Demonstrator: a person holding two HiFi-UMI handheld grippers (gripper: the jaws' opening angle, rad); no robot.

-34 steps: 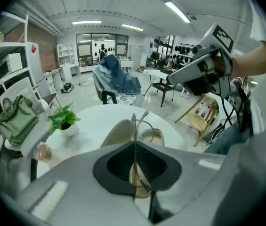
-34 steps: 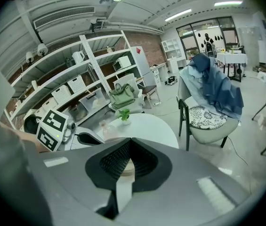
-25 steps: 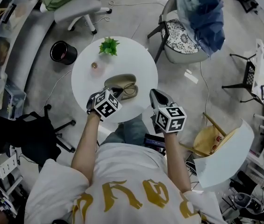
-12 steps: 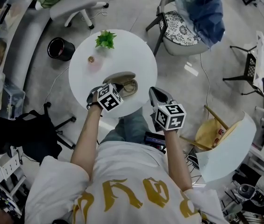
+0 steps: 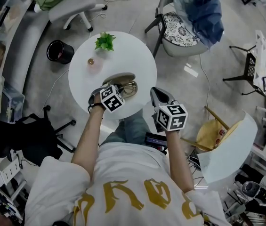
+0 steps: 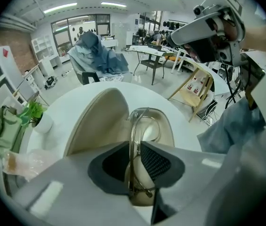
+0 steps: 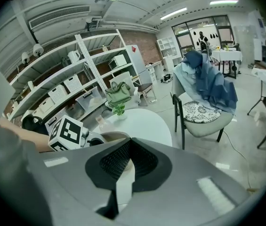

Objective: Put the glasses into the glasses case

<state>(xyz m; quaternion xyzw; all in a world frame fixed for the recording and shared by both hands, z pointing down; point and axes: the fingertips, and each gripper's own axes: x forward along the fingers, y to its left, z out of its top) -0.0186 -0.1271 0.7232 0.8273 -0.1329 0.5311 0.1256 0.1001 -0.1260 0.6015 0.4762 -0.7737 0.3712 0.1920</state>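
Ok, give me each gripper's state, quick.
Left gripper: closed on the glasses, over the open case.
Right gripper: closed, holding nothing.

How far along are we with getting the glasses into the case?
Done: the glasses case lies open on the table, lid up. In hand: the left gripper is shut on the glasses, whose front already sits down in the case's base. Left: let go, draw back, and probably close the lid. The right gripper is shut and empty, off to the side.
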